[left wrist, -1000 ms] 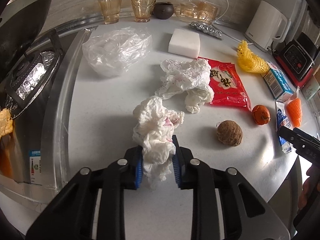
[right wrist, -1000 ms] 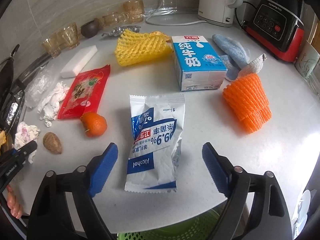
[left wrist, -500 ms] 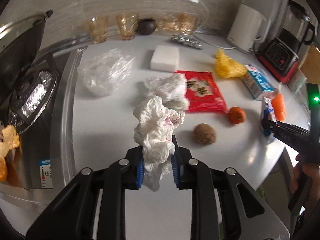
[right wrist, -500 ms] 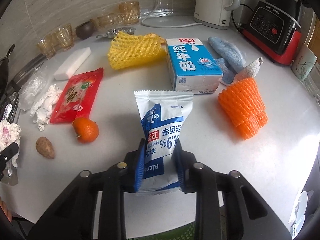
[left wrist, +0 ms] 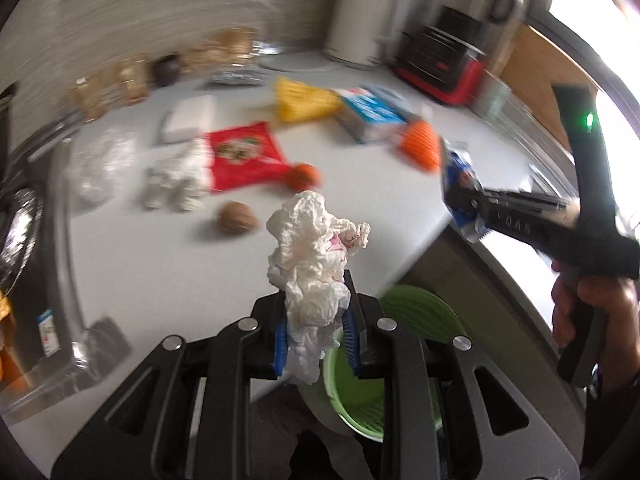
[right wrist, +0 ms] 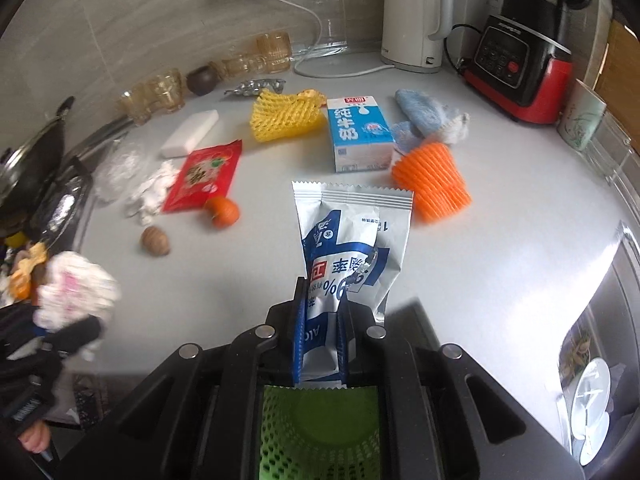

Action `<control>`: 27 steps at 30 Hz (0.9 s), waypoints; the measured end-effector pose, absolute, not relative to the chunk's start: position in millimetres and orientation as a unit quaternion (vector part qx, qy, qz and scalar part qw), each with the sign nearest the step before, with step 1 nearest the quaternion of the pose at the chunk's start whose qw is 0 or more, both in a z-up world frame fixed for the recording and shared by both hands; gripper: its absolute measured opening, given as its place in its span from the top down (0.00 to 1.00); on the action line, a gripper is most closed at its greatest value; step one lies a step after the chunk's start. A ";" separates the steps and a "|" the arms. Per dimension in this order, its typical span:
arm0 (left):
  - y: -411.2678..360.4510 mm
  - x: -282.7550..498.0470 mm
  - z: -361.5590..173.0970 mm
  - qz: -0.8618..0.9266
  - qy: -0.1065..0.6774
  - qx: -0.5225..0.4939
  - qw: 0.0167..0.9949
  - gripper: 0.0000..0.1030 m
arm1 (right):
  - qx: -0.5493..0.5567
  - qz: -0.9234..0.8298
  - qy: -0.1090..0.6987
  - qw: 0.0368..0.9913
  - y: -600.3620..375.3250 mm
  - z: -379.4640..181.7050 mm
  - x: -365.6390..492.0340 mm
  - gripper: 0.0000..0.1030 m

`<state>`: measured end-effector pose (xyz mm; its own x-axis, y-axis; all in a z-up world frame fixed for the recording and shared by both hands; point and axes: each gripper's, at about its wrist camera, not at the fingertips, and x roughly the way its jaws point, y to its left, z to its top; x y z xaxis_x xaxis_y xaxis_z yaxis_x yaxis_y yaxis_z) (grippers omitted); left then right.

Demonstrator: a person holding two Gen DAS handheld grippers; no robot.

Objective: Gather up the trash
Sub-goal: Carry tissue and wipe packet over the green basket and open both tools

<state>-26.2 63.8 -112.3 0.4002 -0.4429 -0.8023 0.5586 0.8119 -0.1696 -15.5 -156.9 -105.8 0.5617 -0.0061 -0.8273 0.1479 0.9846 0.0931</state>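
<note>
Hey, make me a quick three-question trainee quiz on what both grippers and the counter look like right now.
1. True or false: the left gripper is shut on a crumpled tissue.
2. What does the right gripper hold? A) milk carton B) alcohol wipe packet C) tangerine
3. Fill in: below the counter edge stands a green ____.

Key: 1 true. 2 B, the alcohol wipe packet. 3 basket.
</note>
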 end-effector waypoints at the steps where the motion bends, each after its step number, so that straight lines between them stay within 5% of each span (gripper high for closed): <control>1: 56.1 -33.6 -112.8 -0.311 0.460 0.070 0.829 0.79 | 0.077 -0.042 0.467 0.880 -157.7 -104.1 -22.2 0.87; 15: -51.4 -98.6 -178.1 -0.383 0.544 0.114 0.738 0.77 | 0.079 0.015 0.493 0.866 -205.7 -110.5 -120.6 0.87; 27: -72.6 -108.4 -182.8 -0.335 0.575 0.096 0.740 0.40 | 0.079 0.054 0.506 0.857 -238.8 -123.8 -137.9 0.85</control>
<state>-108.4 -72.6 -182.8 0.1140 -0.3861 -0.9154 0.6064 0.7569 -0.2438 -137.9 -238.8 -123.8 0.4825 0.1735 -0.8585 -0.0134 0.9815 0.1908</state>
